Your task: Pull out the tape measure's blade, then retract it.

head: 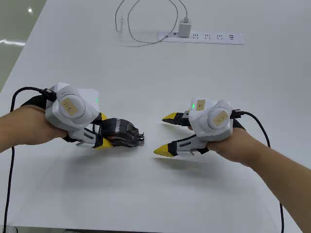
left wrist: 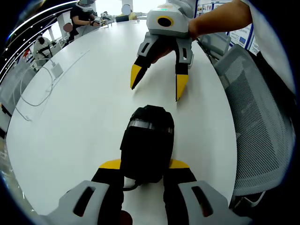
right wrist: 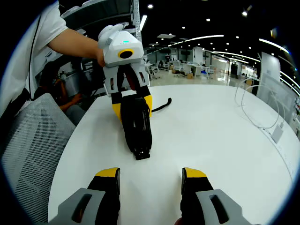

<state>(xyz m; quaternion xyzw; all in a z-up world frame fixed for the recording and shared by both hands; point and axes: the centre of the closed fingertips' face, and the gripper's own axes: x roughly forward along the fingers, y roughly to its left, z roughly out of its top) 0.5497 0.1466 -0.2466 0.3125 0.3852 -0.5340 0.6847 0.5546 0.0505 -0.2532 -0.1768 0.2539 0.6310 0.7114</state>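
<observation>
Left tongs (head: 103, 130) clamp the black tape measure (head: 122, 132); right tongs (head: 166, 134) gape apart, facing it.

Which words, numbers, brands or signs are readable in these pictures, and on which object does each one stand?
No text can be read in these pictures.
The left sticker on the left gripper: marks too blurred.
The right sticker on the right gripper: marks too blurred.
The wall posters: print too small.
The tape measure: no label visible.
The power strip: no print legible.
</observation>
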